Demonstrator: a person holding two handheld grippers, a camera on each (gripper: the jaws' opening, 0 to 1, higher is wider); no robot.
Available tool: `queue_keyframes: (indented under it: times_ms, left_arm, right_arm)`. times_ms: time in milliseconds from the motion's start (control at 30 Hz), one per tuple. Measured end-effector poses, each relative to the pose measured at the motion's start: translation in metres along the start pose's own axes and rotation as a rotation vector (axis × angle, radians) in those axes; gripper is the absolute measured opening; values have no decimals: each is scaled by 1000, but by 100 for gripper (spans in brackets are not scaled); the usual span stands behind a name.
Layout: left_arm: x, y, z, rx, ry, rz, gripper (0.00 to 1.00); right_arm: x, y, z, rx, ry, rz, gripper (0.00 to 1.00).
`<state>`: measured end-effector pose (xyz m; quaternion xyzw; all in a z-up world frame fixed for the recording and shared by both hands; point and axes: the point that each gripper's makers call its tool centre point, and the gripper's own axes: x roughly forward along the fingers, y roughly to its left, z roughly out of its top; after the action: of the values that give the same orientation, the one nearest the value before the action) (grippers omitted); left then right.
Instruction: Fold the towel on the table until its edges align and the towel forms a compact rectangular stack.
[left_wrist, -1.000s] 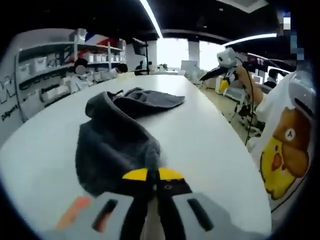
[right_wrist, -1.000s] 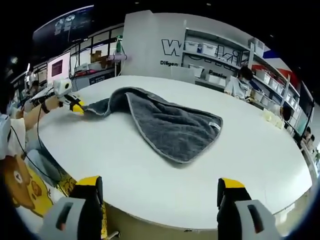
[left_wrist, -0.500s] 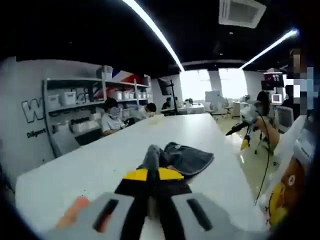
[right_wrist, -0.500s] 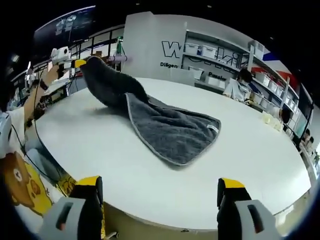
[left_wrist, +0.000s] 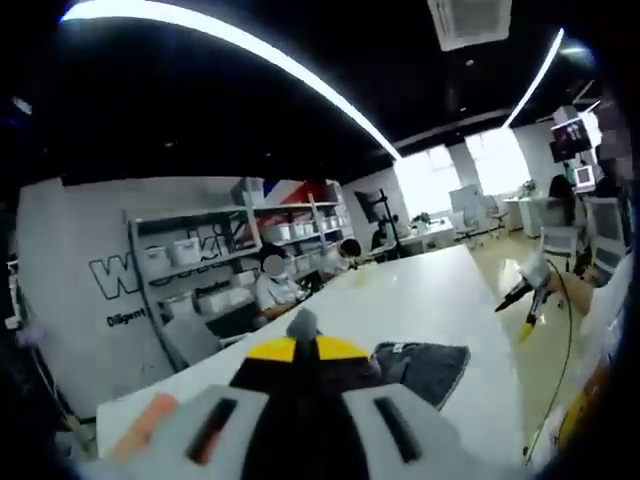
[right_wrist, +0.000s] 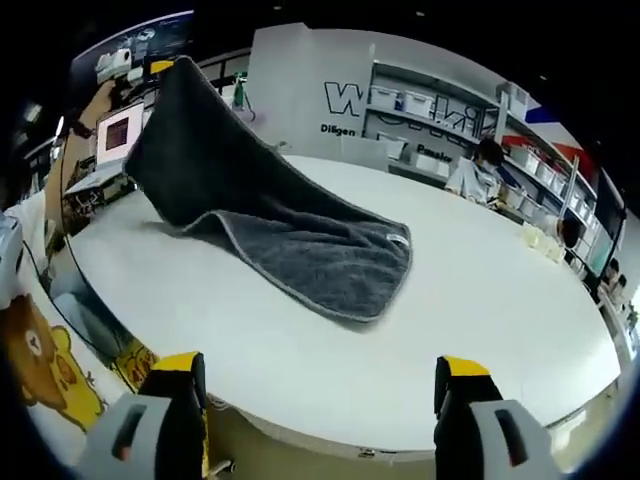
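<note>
While the left gripper (left_wrist: 305, 352) is closed on a corner of the grey towel (right_wrist: 290, 235) lifted above the white table (right_wrist: 480, 300), the right gripper (right_wrist: 318, 390) is wide open, holding nothing.

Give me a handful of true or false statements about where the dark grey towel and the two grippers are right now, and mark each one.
1. The dark grey terry towel is lifted by one corner. True: the left gripper holds that corner high while the far end lies on the white oval table.
2. The right gripper is shut on the towel. False: its jaws stand wide apart over the table edge, holding nothing.
3. The towel is already folded into a compact stack. False: it is a single sheet, partly raised.
4. In the left gripper view, the left gripper's jaws are closed together. True: grey cloth pokes out at their tip.
5. The towel has a lighter trim along its edge. True.
</note>
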<state>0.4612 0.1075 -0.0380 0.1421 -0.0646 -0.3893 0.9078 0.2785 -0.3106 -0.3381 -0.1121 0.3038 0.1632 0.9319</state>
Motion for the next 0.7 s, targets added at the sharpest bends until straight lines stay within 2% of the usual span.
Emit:
queue_keyframes:
  times_ms: [200, 267, 400, 467, 533, 633, 667, 700]
  left_arm:
    - [-6, 5, -21, 15, 53, 33, 5]
    - [-5, 13, -33, 20, 82, 58, 5]
    - [-2, 40, -67, 24, 175, 135, 6]
    - [0, 59, -92, 53, 248, 188, 6]
    - [2, 74, -119, 34, 298, 225, 6]
    - [6, 93, -167, -4, 389, 258, 6]
    - [8, 100, -191, -4, 435, 268, 6]
    - [9, 102, -197, -4, 447, 270, 6]
  right_arm:
    - [2, -3, -3, -4, 9, -6, 100]
    - [3, -3, -1, -6, 6, -3, 100]
    - [3, 1, 0, -15, 7, 3, 100]
    - [4, 1, -1, -17, 9, 5, 100]
    - [5, 1, -2, -17, 13, 5, 100]
    - [7, 1, -5, -14, 24, 3, 100]
    - [7, 0, -6, -13, 27, 1, 100]
    - [7, 0, -6, -13, 28, 0, 99]
